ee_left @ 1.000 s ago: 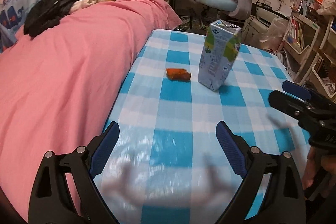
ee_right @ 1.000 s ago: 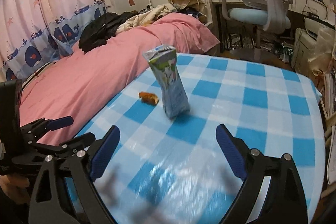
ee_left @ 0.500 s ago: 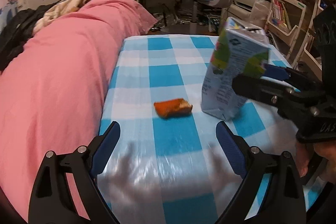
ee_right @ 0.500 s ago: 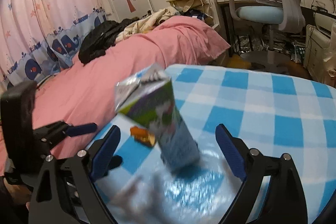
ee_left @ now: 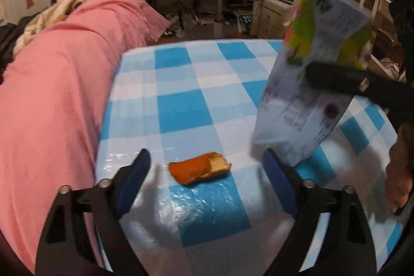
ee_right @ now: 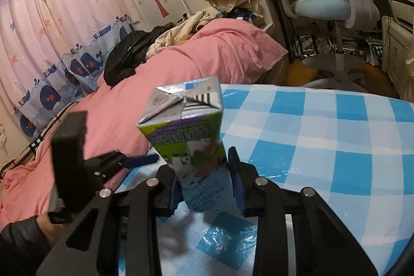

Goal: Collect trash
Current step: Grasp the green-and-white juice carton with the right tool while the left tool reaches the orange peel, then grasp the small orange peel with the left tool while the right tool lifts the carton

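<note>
I see right claw (ee_right: 204, 180) clamped on juice carton (ee_right: 196, 141), centre frame; left claw (ee_left: 205, 180) wide around orange wrapper (ee_left: 199, 168). Blue-checked desk (ee_left: 181, 107), pink bed (ee_left: 51, 95) left.

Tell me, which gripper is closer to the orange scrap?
Left. The left gripper is open right around the orange scrap; the right gripper is off beside it, shut on the carton.

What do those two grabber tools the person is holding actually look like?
Each is a black frame with cut-out arms and silver bolt heads. The left gripper has two fingers padded in textured blue; the right gripper matches. A bare hand and a dark sleeve show. No cables are visible.
</note>
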